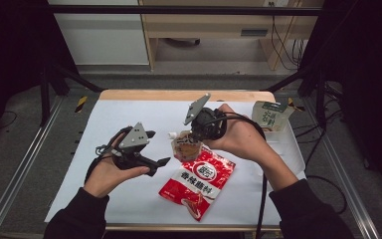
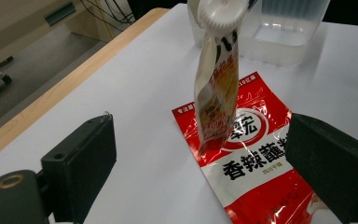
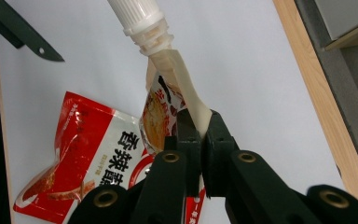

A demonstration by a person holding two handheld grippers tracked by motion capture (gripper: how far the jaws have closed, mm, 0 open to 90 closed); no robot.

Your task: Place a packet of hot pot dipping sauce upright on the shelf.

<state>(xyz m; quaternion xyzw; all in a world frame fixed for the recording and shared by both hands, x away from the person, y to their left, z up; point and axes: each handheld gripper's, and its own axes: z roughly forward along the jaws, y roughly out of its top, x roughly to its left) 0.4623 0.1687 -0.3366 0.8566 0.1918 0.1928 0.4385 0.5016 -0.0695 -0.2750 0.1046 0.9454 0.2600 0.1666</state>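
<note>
A small spout pouch (image 1: 185,147) with a white screw cap (image 1: 172,135) hangs above the white table. My right gripper (image 1: 197,135) is shut on the pouch's top edge; the right gripper view shows the jaws (image 3: 199,129) pinching the cream seam of the pouch (image 3: 181,81) just below the cap (image 3: 137,16). Under it a red snack packet (image 1: 199,181) lies flat. To the left of the pouch, my left gripper (image 1: 157,148) is open and holds nothing. From the left gripper view, the pouch (image 2: 216,93) dangles beyond the jaws over the red packet (image 2: 256,172).
At the table's back right a clear plastic tub (image 1: 287,140) stands with a green-and-white carton (image 1: 270,114) in it; the tub (image 2: 279,28) is behind the pouch. The wooden table edge (image 1: 179,94) runs along the far side. Metal frame rails flank both sides.
</note>
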